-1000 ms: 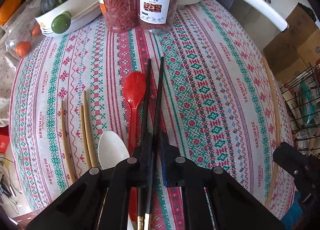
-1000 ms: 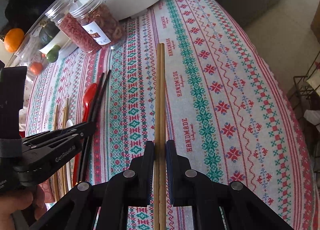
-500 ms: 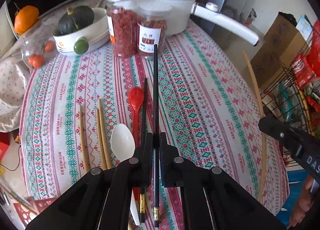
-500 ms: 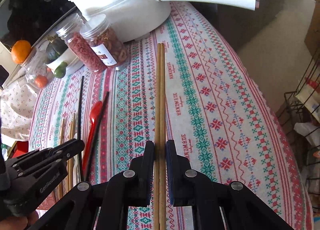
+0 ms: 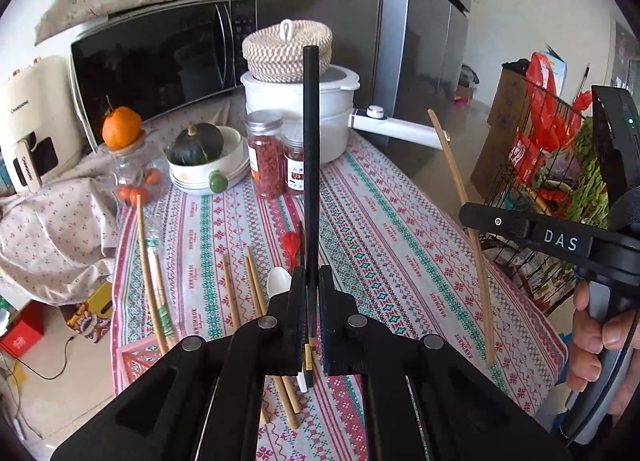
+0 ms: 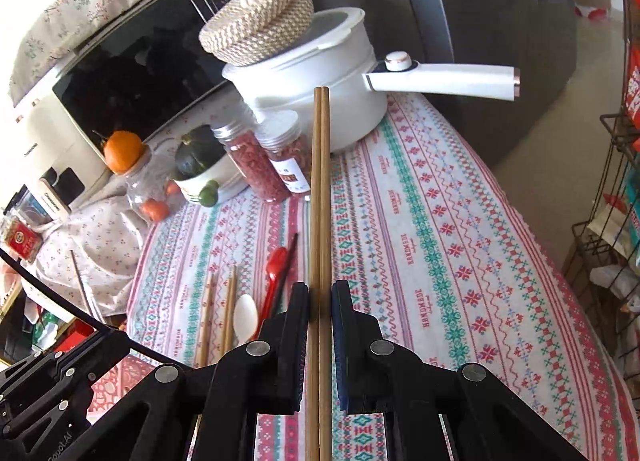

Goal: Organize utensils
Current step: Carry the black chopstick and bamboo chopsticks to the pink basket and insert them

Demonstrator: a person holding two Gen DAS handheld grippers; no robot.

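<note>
Fingers of the left gripper [image 5: 313, 303] pinch one black chopstick [image 5: 310, 165], raised above the worktop [image 5: 400, 253]. Right gripper [image 6: 320, 313] fingers clamp a wooden pair [image 6: 321, 197].

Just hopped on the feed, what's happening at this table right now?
Utensil sorting is mid-way. The left gripper is shut on one black chopstick, raised off the tablecloth. The right gripper is shut on a wooden chopstick pair, also lifted. A red spoon, white spoon, second black chopstick and more wooden chopsticks lie on the cloth.
</note>
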